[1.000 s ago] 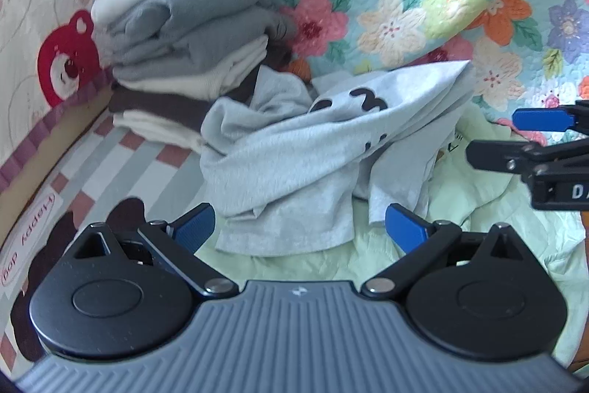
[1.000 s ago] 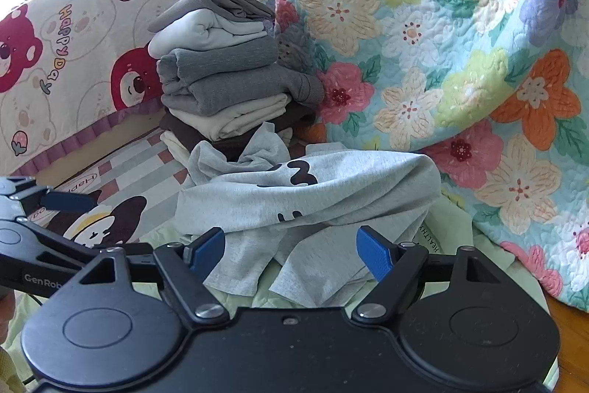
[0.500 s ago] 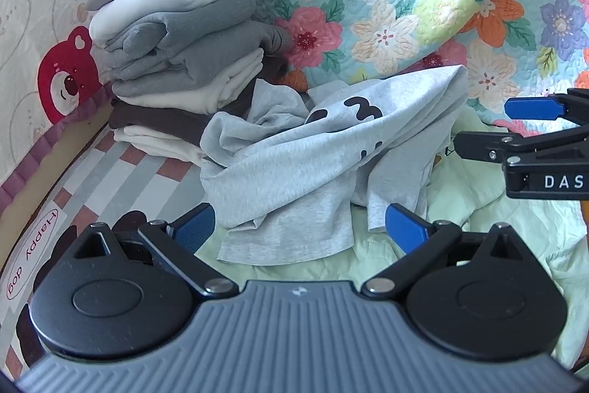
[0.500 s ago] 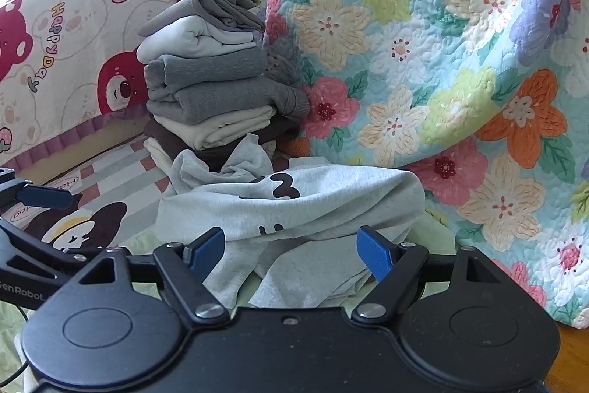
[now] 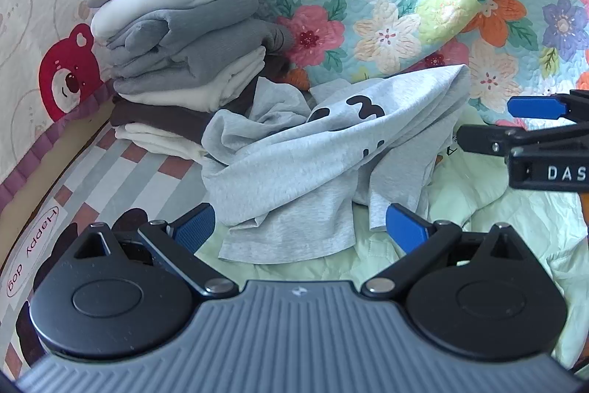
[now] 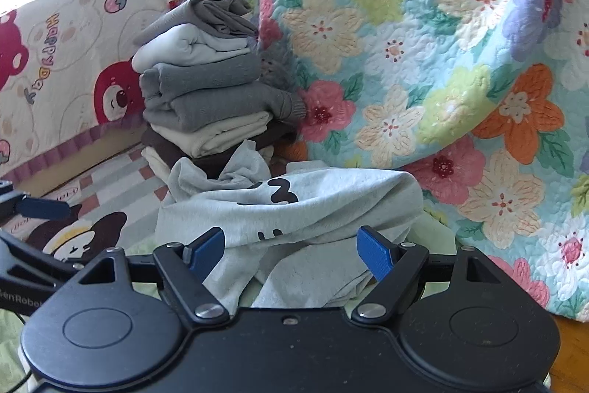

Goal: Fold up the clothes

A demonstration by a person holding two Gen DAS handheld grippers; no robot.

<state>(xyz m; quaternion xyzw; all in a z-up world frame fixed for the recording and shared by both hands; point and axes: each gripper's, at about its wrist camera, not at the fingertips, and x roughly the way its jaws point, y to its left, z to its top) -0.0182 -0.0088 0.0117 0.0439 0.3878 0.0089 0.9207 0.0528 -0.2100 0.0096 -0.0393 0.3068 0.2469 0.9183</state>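
From the left wrist view, the left gripper (image 5: 300, 227) hangs with its blue-padded fingers (image 5: 193, 227) spread wide and nothing between them, low over a pale green quilted sheet (image 5: 489, 209). Just ahead lies the task's thing, a crumpled light grey cotton T-shirt with a black print (image 5: 316, 157), bunched in a heap on that sheet. Its far left edge touches a tall stack of folded grey, white and brown garments (image 5: 184, 61) that leans by a cream headboard printed with a red bear (image 5: 55, 69). The right gripper (image 5: 533, 124) pokes in from the right, beside the shirt and clear of it.

From the right wrist view, the right gripper (image 6: 292, 251) is also wide apart and empty, aimed at the same grey shirt (image 6: 313, 209). A floral quilted blanket (image 6: 423, 43) hangs behind.

As I judge it, most of the work is done (the stack counts about 7 folded pieces). This 1 shirt is left: unfolded, ungrasped, and needing to be spread flat first.
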